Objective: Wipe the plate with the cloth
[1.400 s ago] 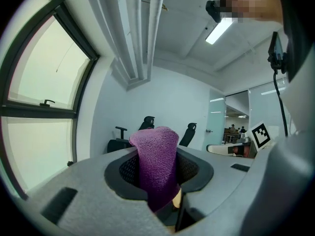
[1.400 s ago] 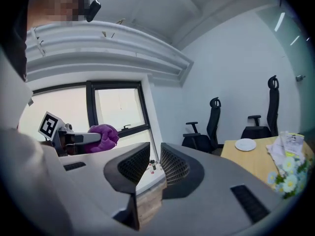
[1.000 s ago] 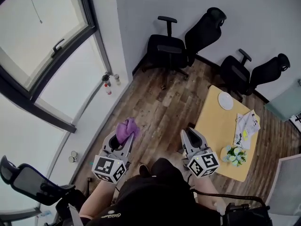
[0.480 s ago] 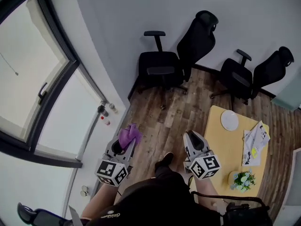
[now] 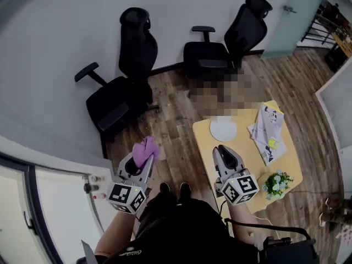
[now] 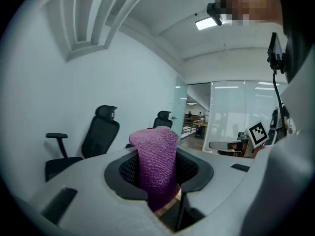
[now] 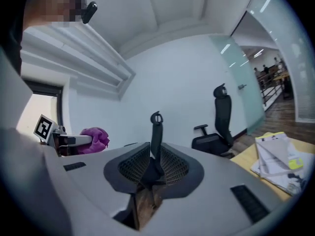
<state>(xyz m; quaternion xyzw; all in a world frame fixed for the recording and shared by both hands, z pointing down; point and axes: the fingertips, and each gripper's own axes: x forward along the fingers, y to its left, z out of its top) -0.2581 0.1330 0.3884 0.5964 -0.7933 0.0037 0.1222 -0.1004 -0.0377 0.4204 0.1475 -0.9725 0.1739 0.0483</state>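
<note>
L tongs are clenched on the purple cloth. A fold of it stands up betw. the pads and bunches past the tips. They're held out over the wood floor, well left of the yellow tabletop.

R tongs are closed down to a thin slit w/ nothing in them. In head view they sit over the tabletop's near-left part.

The white plate lies flat near the tabletop's far-left corner, just beyond the R tongs' tips and touching neither pair. It's well apart from the cloth.

A stack of papers w/ a yellow sticky note lies right of the plate, near the far edge. A small flower pot stands by the right edge, closer to the person.

Two black office chairs stand along the pale wall, beyond the tabletop. Glass partitions show to the right in both tongs' views.
</note>
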